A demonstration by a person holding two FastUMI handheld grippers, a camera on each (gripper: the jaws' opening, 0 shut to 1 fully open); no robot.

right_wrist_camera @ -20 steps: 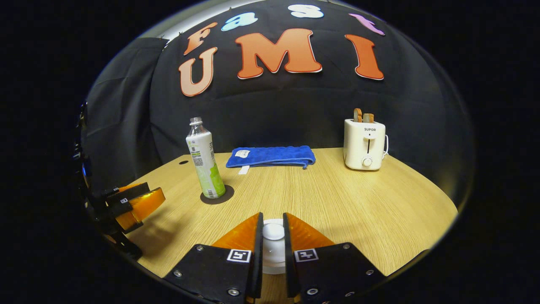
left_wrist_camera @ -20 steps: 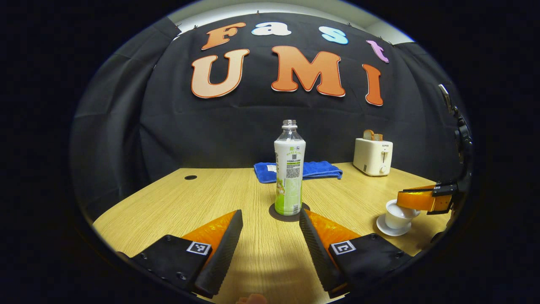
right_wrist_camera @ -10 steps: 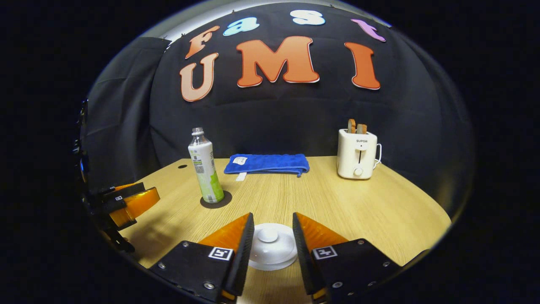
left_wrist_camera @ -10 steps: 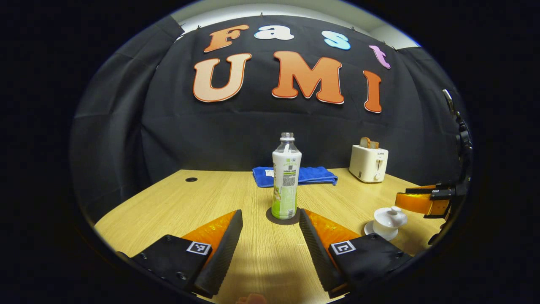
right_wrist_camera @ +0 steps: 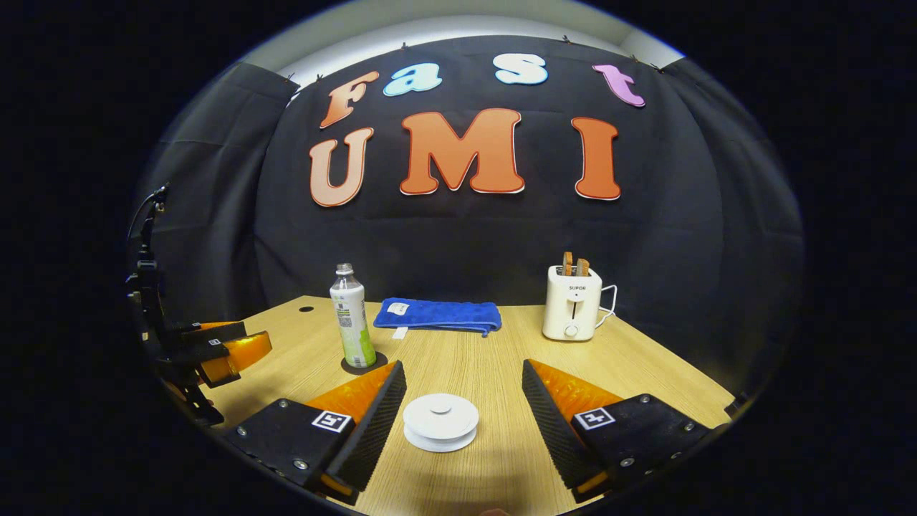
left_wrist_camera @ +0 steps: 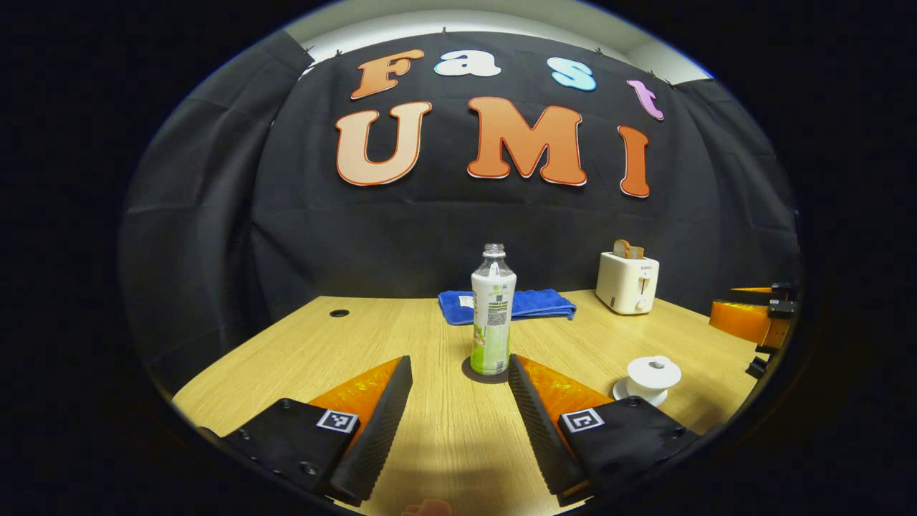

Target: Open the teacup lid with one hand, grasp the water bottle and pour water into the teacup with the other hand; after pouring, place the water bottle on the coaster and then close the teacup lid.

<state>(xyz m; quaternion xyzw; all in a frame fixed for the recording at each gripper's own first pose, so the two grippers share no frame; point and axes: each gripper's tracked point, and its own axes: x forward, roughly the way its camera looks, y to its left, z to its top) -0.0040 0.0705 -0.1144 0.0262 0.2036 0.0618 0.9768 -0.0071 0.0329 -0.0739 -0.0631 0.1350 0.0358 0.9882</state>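
Bottle [left_wrist_camera: 492, 315] stands on its coaster [left_wrist_camera: 473, 374] left of the lidded teacup [right_wrist_camera: 440, 421], both grippers, left [left_wrist_camera: 458, 408] and right [right_wrist_camera: 464, 416], spread wide and clear of everything, which suggests the task is complete.

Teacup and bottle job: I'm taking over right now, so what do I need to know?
Left gripper: jaws open, holding nothing, pointing at the water bottle.
Right gripper: jaws open, holding nothing, apart from the teacup.
The water bottle stands upright on the coaster. The lid sits on the teacup.
Done, judging by how things lie: bottle on coaster, lid closed.
Whether water is in the cup can't be seen.
Left: probably nothing.
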